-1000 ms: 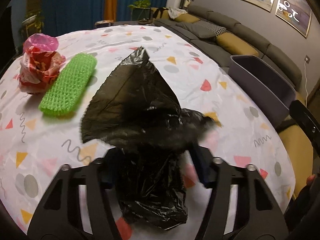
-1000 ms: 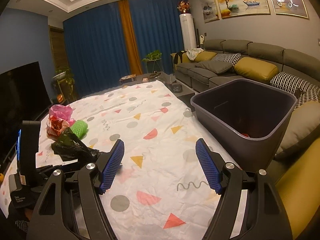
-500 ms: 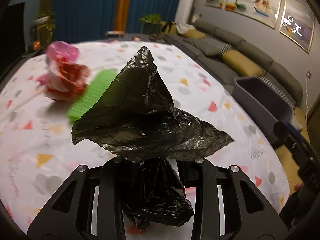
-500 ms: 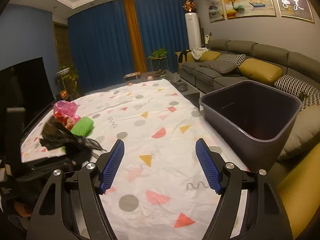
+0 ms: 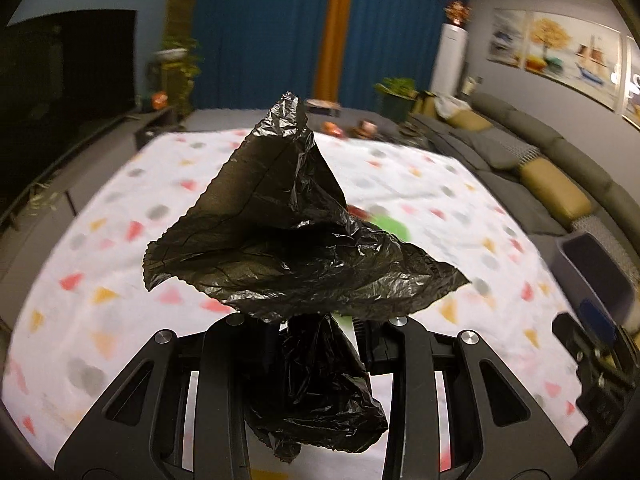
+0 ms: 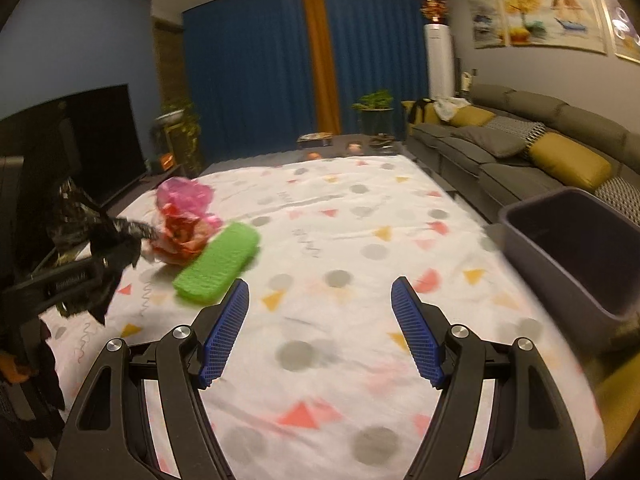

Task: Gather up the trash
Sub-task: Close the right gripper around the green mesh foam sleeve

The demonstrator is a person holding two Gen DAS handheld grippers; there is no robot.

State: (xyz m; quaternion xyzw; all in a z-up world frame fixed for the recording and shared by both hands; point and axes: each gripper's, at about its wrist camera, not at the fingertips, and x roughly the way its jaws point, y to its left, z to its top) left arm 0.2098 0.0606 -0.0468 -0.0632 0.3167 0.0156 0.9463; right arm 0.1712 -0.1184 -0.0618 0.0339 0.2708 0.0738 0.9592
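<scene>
Nearby, one grey bin [image 6: 580, 256] stands at the counter's [image 6: 360, 216] right; left claw [image 5: 316, 336] pinches one black bag [image 5: 296, 248], right claw [image 6: 320, 320] gapes empty.

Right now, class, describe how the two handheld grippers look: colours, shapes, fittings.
The right gripper has black angular finger arms with cut-out slots, silver round bolts and ribbed blue pads. The left gripper has the same black frame and silver bolts; its pads are hidden.
</scene>
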